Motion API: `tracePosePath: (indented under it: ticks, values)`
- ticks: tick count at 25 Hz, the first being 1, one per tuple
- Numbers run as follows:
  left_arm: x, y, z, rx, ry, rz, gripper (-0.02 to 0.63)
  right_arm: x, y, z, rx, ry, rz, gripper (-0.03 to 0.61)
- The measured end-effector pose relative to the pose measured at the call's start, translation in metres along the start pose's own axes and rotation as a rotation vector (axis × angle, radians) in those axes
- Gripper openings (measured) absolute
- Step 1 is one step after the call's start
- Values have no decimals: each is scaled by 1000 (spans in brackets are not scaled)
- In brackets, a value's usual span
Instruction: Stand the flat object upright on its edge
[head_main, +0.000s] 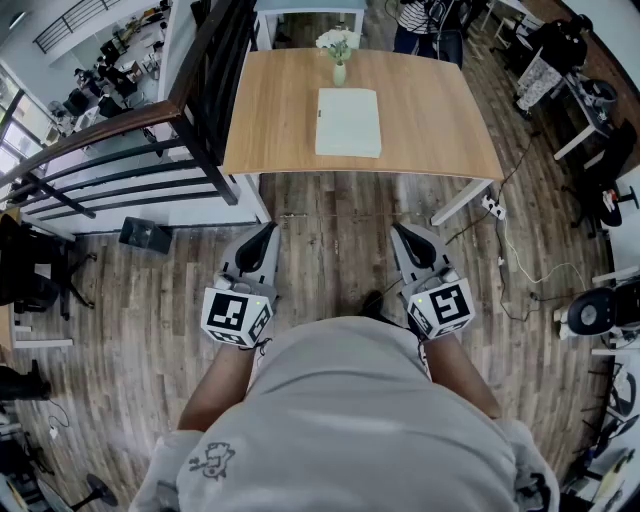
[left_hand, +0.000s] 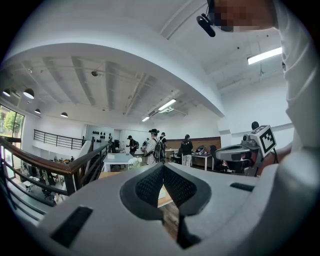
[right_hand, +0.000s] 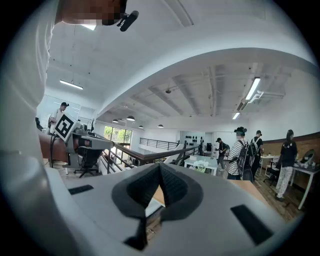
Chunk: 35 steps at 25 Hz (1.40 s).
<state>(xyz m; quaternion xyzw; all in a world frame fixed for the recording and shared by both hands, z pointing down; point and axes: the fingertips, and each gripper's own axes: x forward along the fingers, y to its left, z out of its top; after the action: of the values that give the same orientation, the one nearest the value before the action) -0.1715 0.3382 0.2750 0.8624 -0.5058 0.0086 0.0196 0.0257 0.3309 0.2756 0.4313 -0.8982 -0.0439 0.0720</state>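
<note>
A flat white rectangular pad (head_main: 348, 122) lies face-down-flat in the middle of the wooden table (head_main: 270, 110), just in front of a small vase of white flowers (head_main: 338, 50). Both grippers hang close to the person's body over the plank floor, well short of the table's near edge. The left gripper (head_main: 268, 228) (left_hand: 163, 167) is shut with nothing in it. My right gripper (head_main: 396, 228) (right_hand: 159, 167) is shut and empty too. Each gripper view looks out level across the room over the closed jaws, with only a sliver of tabletop showing between them.
A dark railing (head_main: 130, 150) runs along the table's left side. A power strip (head_main: 492, 207) and cable lie on the floor by the table's right leg. Office chairs (head_main: 600, 310) and desks stand at the right. Several people (left_hand: 155, 147) stand beyond the table.
</note>
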Motion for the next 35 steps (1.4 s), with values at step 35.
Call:
tracePosePath:
  ticks: [35]
  values:
    - [99, -34, -26, -41, 51, 0, 194, 20, -112, -47, 68, 14, -4, 214]
